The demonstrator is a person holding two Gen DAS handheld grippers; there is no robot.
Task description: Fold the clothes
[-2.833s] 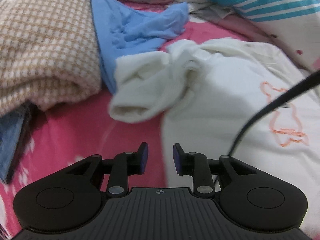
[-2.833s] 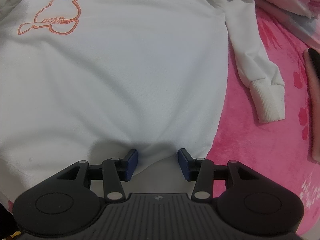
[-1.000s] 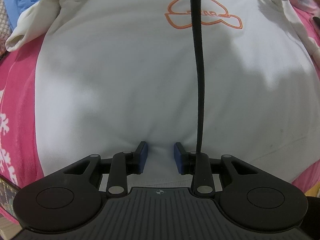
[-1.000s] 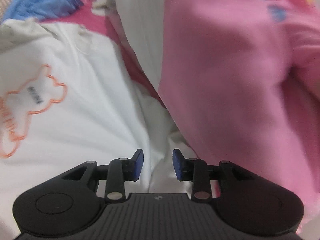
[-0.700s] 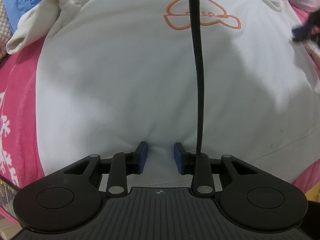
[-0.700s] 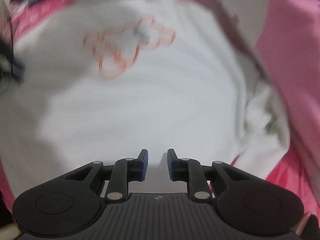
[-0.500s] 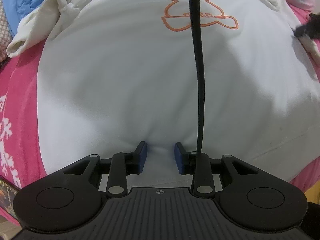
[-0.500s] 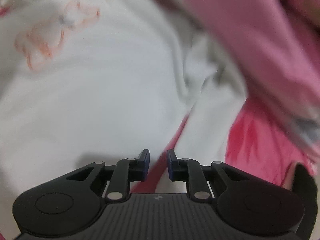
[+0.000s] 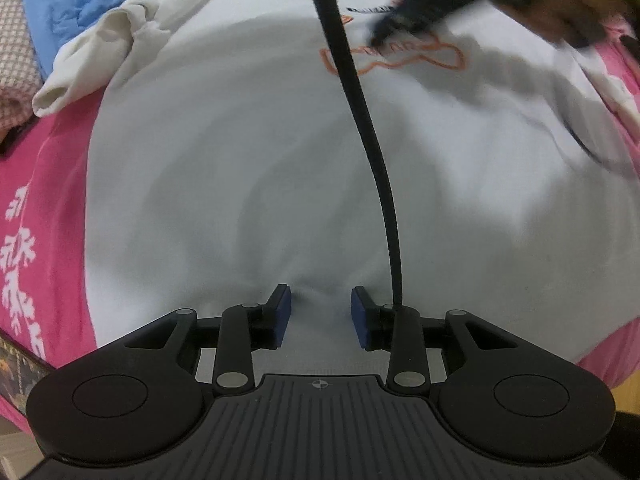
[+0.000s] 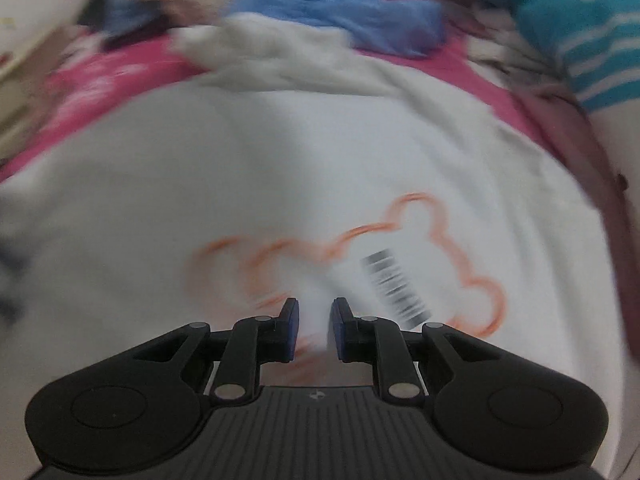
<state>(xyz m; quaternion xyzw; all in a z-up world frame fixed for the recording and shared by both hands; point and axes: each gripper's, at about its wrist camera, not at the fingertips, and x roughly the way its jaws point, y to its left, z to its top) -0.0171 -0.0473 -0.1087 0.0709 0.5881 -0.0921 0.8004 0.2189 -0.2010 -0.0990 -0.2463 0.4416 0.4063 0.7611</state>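
White sweatshirt (image 9: 280, 160) lay flat; left gripper (image 9: 320, 318) pinched its hem, right gripper (image 10: 314, 328) was closing over the bear print (image 10: 400, 264), empty. Judged next: fold.

Bed with hot-pink cover (image 9: 60, 184), white snowflake print along its left edge. Lying on it: white sweatshirt with orange bear outline (image 9: 248, 168), spread flat; crumpled blue garment (image 9: 76, 12) and beige-checked knit fabric (image 9: 16, 52) just beyond its bunched sleeve.
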